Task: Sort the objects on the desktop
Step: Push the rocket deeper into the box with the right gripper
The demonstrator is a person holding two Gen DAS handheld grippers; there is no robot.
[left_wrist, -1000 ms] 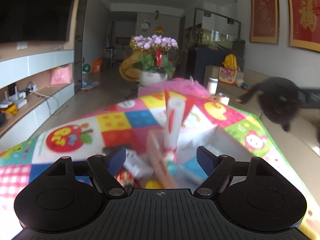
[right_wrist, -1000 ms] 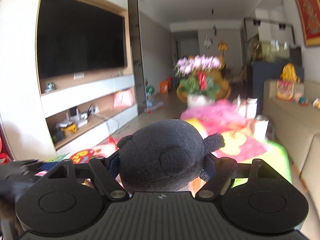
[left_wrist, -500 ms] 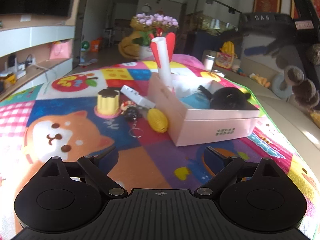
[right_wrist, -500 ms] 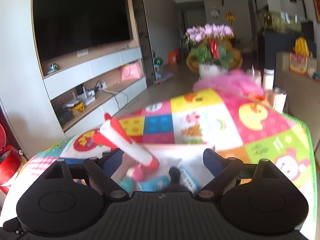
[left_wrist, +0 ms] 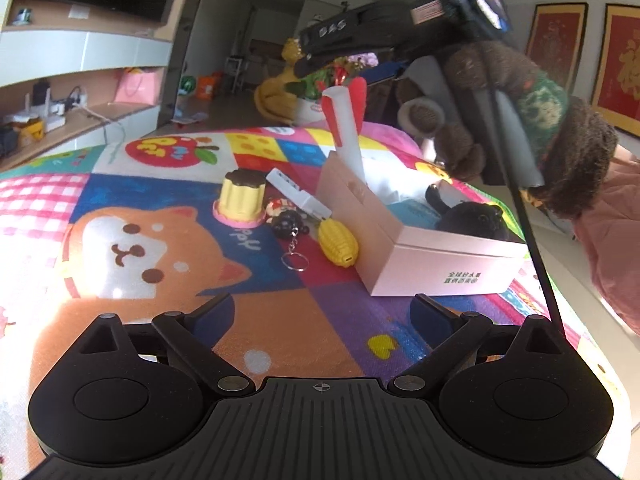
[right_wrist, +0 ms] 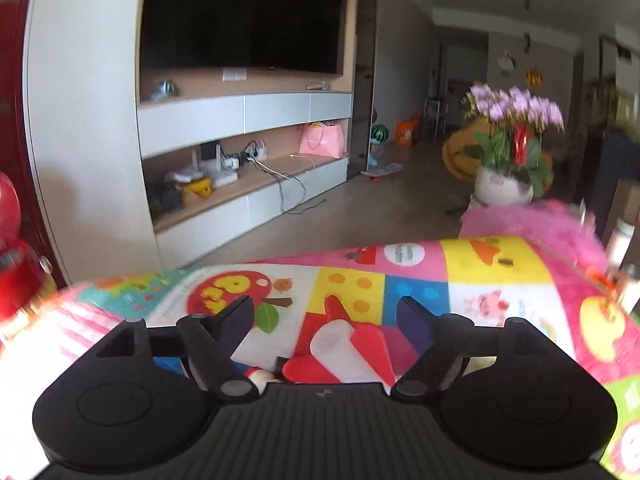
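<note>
The patchwork play mat (left_wrist: 168, 240) covers the whole desk and carries everything I am sorting. On it, toward the far right edge, sits the pink box (left_wrist: 432, 268), my collecting bin. Inside it the black plush (left_wrist: 476, 220) lies against the right-hand end, and the white-and-red tube (left_wrist: 346, 128) stands up out of the far left corner of the box.

My left jaws (left_wrist: 322, 316) hang low over the near part of the mat, spread wide with nothing between them; they have just been opening. My right jaws (right_wrist: 326, 320) are above the box, over the top of the tube, parted and gripping nothing, having just narrowed a little. From the left view I see that right tool (left_wrist: 360, 36) held high in a gloved hand (left_wrist: 520, 120).

Still loose on the mat, just left of the box, is a small cluster: the yellow pudding toy (left_wrist: 242, 200), the white bar (left_wrist: 298, 196) behind it, the yellow corn toy (left_wrist: 338, 242) almost against the box wall, and the black keychain (left_wrist: 290, 228) between them.

I judge one drop is done and the next pick is starting. The left jaws are nearest, so I would reach forward, straddle the pudding or the corn, then close.
</note>
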